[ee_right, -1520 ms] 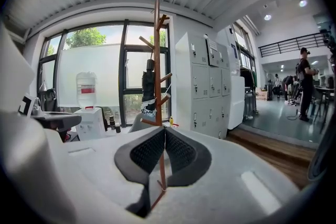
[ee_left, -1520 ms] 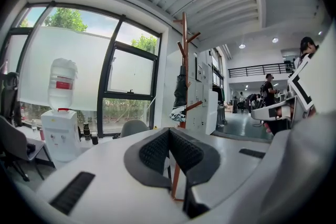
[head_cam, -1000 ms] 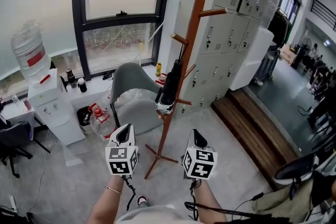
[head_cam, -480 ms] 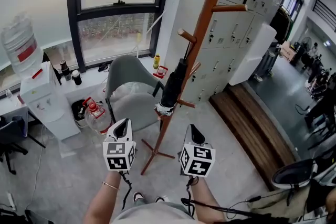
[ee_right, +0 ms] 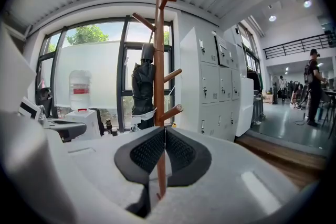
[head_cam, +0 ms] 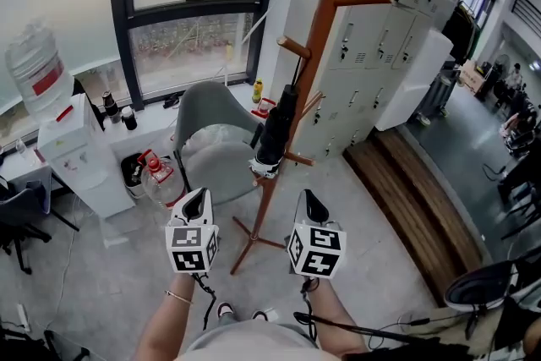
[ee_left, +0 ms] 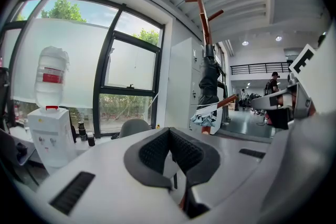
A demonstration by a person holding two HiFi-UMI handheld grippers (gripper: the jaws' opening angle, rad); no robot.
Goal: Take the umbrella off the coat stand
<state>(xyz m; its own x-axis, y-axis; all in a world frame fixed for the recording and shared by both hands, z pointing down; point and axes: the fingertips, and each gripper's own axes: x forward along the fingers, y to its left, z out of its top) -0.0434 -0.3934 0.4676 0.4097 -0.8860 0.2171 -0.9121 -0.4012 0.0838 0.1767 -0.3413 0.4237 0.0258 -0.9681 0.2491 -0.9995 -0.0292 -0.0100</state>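
Observation:
A folded black umbrella [head_cam: 274,134] hangs from a peg of the brown wooden coat stand [head_cam: 314,55], its lower end wrapped in a pale band. In the left gripper view the umbrella [ee_left: 209,89] hangs right of centre on the coat stand [ee_left: 202,14]; in the right gripper view the umbrella [ee_right: 143,92] hangs just left of the coat stand's pole [ee_right: 159,60]. My left gripper [head_cam: 198,200] and right gripper [head_cam: 310,200] are held side by side short of the stand, apart from it. Both are shut with nothing between the pads.
A grey chair [head_cam: 211,139] stands just left of the coat stand's base. A water dispenser [head_cam: 51,123] and a spare water bottle [head_cam: 161,182] are at the left by the window. Grey lockers [head_cam: 380,38] and a wooden step [head_cam: 414,199] lie to the right.
The view shifted slightly; both grippers moved a little towards the stand between the first two frames, then held still. Both stay shut.

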